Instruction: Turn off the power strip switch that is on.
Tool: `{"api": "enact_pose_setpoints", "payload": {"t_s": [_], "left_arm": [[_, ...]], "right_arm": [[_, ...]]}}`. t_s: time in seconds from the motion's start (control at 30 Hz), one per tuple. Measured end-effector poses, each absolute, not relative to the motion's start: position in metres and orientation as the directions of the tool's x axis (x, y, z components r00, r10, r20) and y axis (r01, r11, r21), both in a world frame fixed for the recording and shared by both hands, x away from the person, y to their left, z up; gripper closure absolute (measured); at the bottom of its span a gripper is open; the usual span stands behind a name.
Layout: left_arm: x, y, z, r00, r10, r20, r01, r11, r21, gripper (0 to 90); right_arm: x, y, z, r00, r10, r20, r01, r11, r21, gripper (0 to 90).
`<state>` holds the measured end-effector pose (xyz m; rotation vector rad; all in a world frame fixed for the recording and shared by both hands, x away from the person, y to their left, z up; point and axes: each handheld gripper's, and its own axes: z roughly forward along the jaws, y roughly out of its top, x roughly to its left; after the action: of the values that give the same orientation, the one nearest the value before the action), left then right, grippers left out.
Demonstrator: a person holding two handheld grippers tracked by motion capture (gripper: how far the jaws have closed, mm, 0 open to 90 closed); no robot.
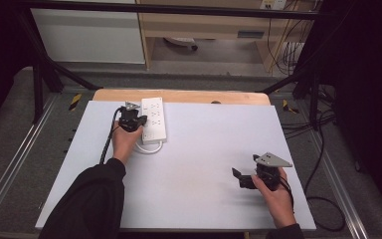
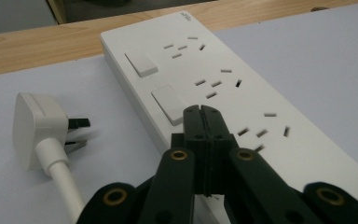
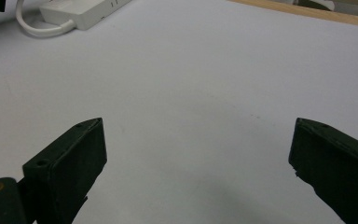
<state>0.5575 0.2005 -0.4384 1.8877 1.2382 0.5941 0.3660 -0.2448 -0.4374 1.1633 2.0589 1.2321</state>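
A white power strip (image 1: 153,119) lies at the back left of the white table top, with rocker switches and rows of sockets on its face (image 2: 223,88). Its white plug (image 2: 39,128) rests on the sheet beside it, prongs toward the strip, its cable (image 2: 63,179) trailing off. My left gripper (image 1: 132,119) hovers at the strip's left edge, jaws pressed together with nothing between them (image 2: 202,112), tips over the near switch. My right gripper (image 1: 243,178) sits low at the front right, jaws wide apart over bare sheet (image 3: 198,140).
The white sheet (image 1: 199,164) covers a wooden table whose bare edge (image 1: 179,95) shows at the back. Metal frame rails run along both sides. Black cables (image 1: 323,199) lie on the floor at the right. A cabinet and shelving stand behind.
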Motion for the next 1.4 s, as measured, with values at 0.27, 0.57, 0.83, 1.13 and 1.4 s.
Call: {"api": "enact_pose_setpoints", "payload": {"t_s": [0.27,0.57,0.83,1.13,1.4], "left_arm": [[0.5574,0.2007,-0.4384,0.418,0.908,-0.041,0.542,-0.213,0.813,90.0],[0.5570,0.2022,-0.4375,0.419,0.906,-0.053,0.547,-0.206,0.812,90.0],[0.5563,0.2023,-0.4354,0.421,0.904,-0.076,0.551,-0.188,0.813,90.0],[0.5568,0.2042,-0.4353,0.420,0.904,-0.076,0.551,-0.188,0.813,90.0],[0.5556,0.2025,-0.4332,0.424,0.902,-0.081,0.538,-0.179,0.823,90.0]], "right_arm": [[0.3664,-0.2448,-0.4375,-0.530,0.848,0.027,0.425,0.237,0.874,4.5],[0.3670,-0.2449,-0.4380,-0.528,0.849,0.027,0.426,0.238,0.873,4.5],[0.3671,-0.2448,-0.4382,-0.530,0.848,0.024,0.424,0.240,0.873,4.5],[0.3672,-0.2447,-0.4382,-0.530,0.848,0.024,0.424,0.240,0.873,4.5],[0.3671,-0.2450,-0.4380,-0.529,0.848,0.026,0.423,0.238,0.874,4.5]]}}
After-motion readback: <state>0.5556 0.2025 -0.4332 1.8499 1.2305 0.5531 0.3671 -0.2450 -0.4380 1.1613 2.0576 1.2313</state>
